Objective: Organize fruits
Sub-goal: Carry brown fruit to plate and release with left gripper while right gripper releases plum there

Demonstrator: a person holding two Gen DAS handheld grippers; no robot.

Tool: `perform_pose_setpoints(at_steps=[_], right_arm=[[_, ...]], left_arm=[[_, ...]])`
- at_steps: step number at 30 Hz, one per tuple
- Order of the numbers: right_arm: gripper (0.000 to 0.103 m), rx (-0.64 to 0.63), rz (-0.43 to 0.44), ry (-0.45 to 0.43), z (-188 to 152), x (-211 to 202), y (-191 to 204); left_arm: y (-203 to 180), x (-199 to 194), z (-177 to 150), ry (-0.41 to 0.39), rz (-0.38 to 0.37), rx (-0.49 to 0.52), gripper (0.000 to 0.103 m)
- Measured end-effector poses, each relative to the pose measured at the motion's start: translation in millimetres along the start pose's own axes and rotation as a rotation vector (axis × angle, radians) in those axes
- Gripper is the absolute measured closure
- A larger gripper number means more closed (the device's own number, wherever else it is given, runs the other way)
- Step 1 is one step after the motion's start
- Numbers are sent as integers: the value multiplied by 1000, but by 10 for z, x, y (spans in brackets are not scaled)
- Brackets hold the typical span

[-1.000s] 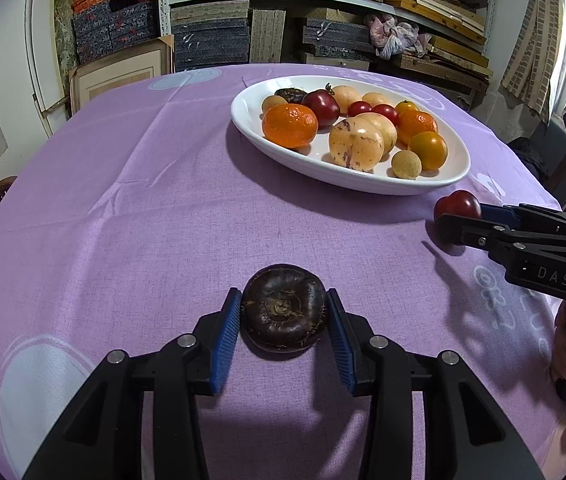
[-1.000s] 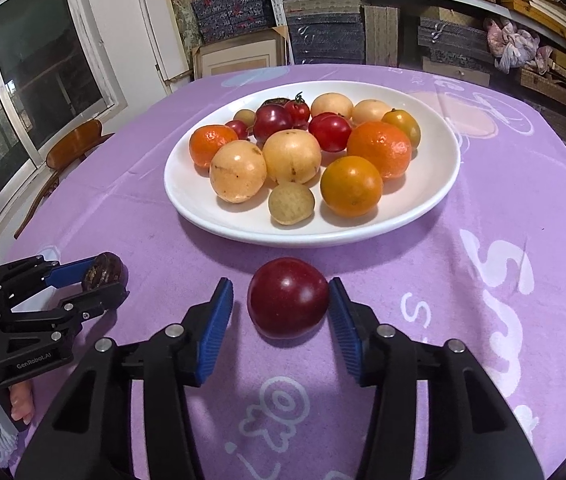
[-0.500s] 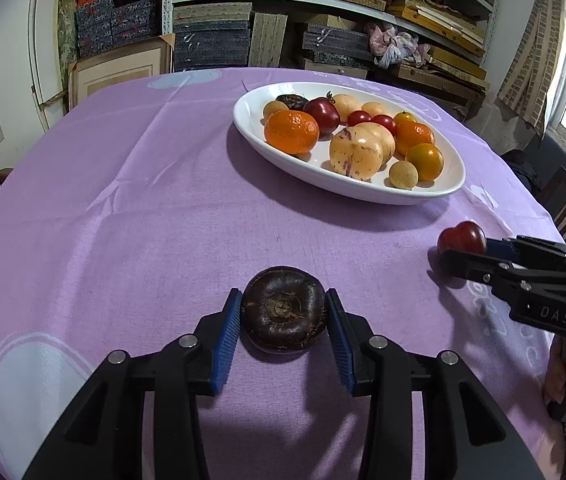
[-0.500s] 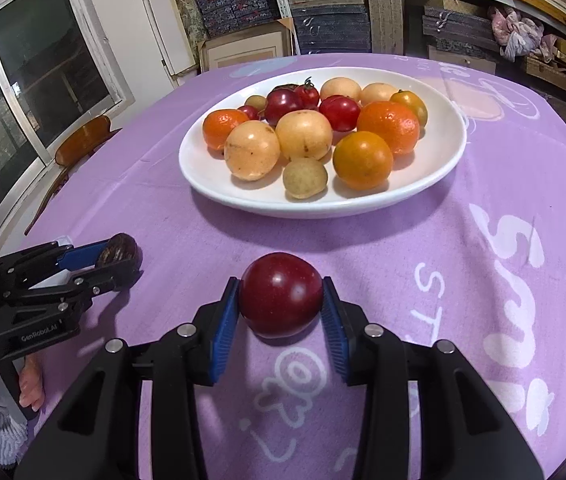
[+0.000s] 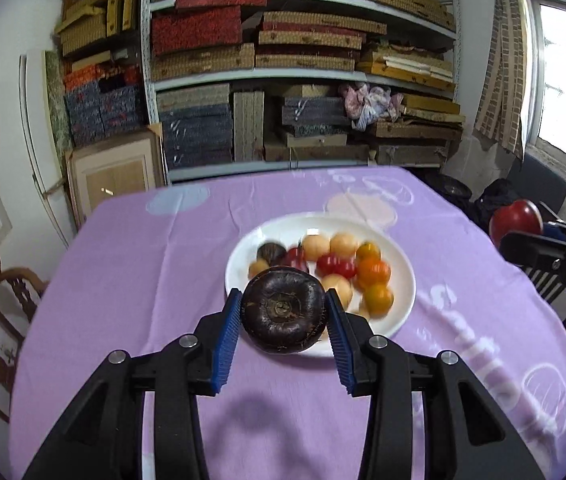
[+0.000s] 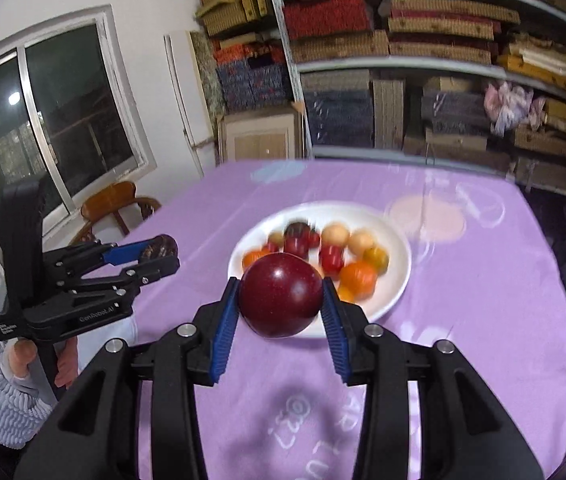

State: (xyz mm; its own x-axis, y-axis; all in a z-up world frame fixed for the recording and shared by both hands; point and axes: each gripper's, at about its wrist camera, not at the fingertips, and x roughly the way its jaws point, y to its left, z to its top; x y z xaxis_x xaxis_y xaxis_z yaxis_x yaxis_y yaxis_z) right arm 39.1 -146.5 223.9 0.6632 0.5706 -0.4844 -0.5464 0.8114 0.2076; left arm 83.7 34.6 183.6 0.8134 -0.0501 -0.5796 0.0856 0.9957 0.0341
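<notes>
My left gripper [image 5: 283, 312] is shut on a dark brown round fruit [image 5: 284, 312] and holds it in the air above the purple tablecloth, in front of the white plate [image 5: 405, 280]. My right gripper [image 6: 281, 300] is shut on a dark red plum [image 6: 281, 294], also lifted in front of the white plate [image 6: 399, 276]. The plate holds several oranges, tomatoes and pale round fruits, all blurred. The right gripper and its plum [image 5: 515, 216] show at the right of the left wrist view. The left gripper [image 6: 159, 254] shows at the left of the right wrist view.
The round table wears a purple cloth [image 5: 143, 280] with white and pink prints. Shelves of stacked boxes [image 5: 303, 80] stand behind it. A wooden chair [image 6: 115, 204] stands by the window at the left, another dark chair [image 5: 539, 188] at the right.
Both grippers have lifted their fruits off the cloth and risen well above the table. The plate now looks smaller and farther away, and the view is blurred by motion.
</notes>
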Motion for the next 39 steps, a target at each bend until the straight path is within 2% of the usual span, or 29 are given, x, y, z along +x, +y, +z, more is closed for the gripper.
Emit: perform_pose_setpoints(at_steps=[4, 8, 12, 15, 18, 25, 28, 33, 35, 37, 39], right_arm=[[64, -48, -30, -95, 545, -255, 48], [64, -64, -61, -61, 611, 38, -32], [64, -36, -59, 58, 363, 688, -216], [64, -16, -66, 142, 169, 1175, -345], [64, 12, -71, 198, 48, 1560, -467], [64, 49, -88, 269, -60, 2164, -666], [64, 47, -89, 284, -110, 2304, -731], [63, 40, -103, 305, -199, 2438, -776], [63, 42, -103, 306, -219, 2467, -794], [62, 43, -109, 305, -221, 2470, -808], [54, 47, -108, 299, -215, 2454, -817]], left_arm=[[-36, -15, 671, -62, 37, 26, 61], [-47, 320, 906, -29, 41, 8, 61], [-27, 897, 735, 71, 21, -36, 61], [-14, 1321, 527, 154, 23, -34, 61], [71, 1646, 371, 204, 28, -49, 61], [240, 2098, 199, 261, 29, -73, 61], [271, 2226, 143, 277, 25, -79, 61], [274, 2281, 90, 258, 34, -92, 60], [248, 2283, 95, 252, 41, -91, 56], [224, 2268, 92, 238, 57, -80, 37], [177, 2237, 94, 217, 79, -62, 33]])
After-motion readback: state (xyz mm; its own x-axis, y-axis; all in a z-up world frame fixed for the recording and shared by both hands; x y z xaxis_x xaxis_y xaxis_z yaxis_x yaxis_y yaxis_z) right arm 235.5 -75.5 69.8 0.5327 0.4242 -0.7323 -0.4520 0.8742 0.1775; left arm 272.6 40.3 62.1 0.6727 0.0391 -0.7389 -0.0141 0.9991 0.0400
